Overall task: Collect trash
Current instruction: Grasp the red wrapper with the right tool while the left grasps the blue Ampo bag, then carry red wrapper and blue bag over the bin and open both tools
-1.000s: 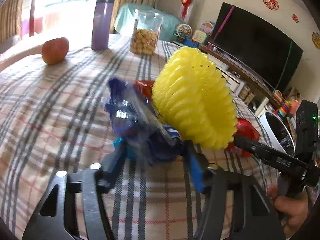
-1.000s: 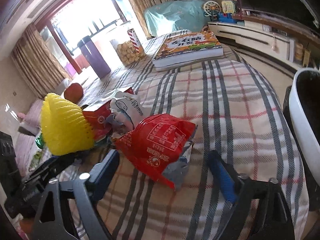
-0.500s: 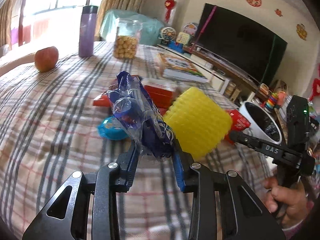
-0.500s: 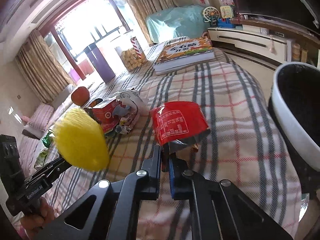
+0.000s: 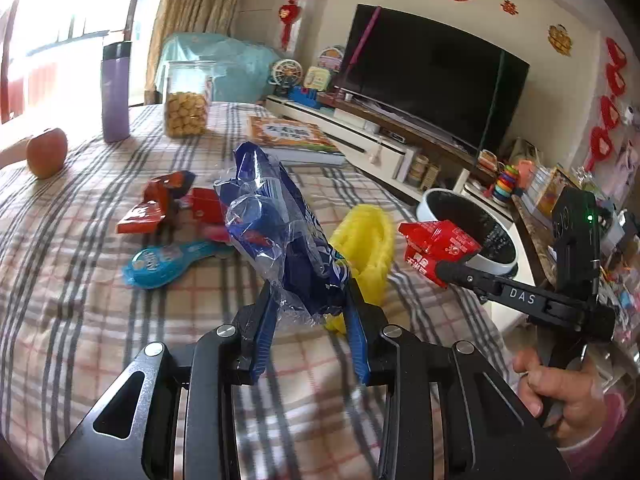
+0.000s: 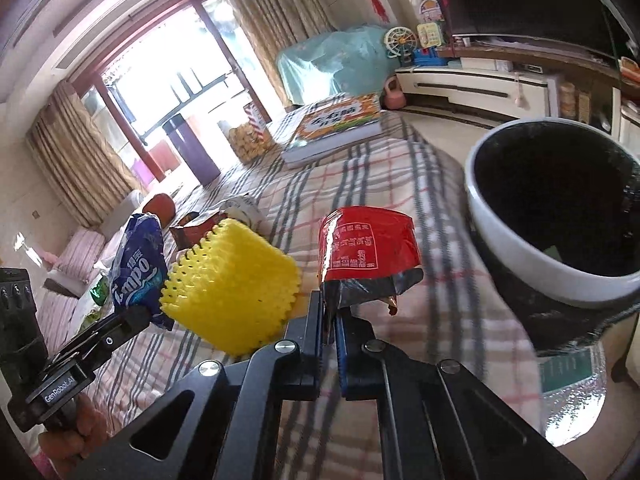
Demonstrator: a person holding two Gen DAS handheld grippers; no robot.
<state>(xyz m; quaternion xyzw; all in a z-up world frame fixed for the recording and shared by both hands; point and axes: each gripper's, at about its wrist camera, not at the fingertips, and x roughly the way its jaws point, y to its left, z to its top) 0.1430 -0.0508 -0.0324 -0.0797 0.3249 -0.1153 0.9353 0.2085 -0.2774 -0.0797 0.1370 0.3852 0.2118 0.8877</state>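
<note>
My left gripper (image 5: pixel 310 300) is shut on a crumpled blue plastic wrapper (image 5: pixel 276 224) and holds it above the plaid table; the wrapper also shows in the right wrist view (image 6: pixel 138 264). A yellow foam net (image 5: pixel 366 246) lies just behind it, also seen from the right (image 6: pixel 236 288). My right gripper (image 6: pixel 330 312) is shut on a red snack packet (image 6: pixel 366 250), lifted off the table close to a white bin with a black liner (image 6: pixel 516 256). From the left wrist view the packet (image 5: pixel 436 246) hangs before the bin (image 5: pixel 430 200).
Red wrappers (image 5: pixel 160 204) and a teal wrapper (image 5: pixel 168 262) lie on the plaid tablecloth (image 5: pixel 80 320). Farther back stand an apple (image 5: pixel 46 152), a purple flask (image 5: pixel 115 92), a biscuit jar (image 5: pixel 186 106) and a book (image 5: pixel 294 140). A TV (image 5: pixel 432 76) is beyond.
Both grippers closed on their wrappers and lifted them. The right gripper carried the red packet toward the bin. The yellow net now sits lower, behind the blue wrapper.
</note>
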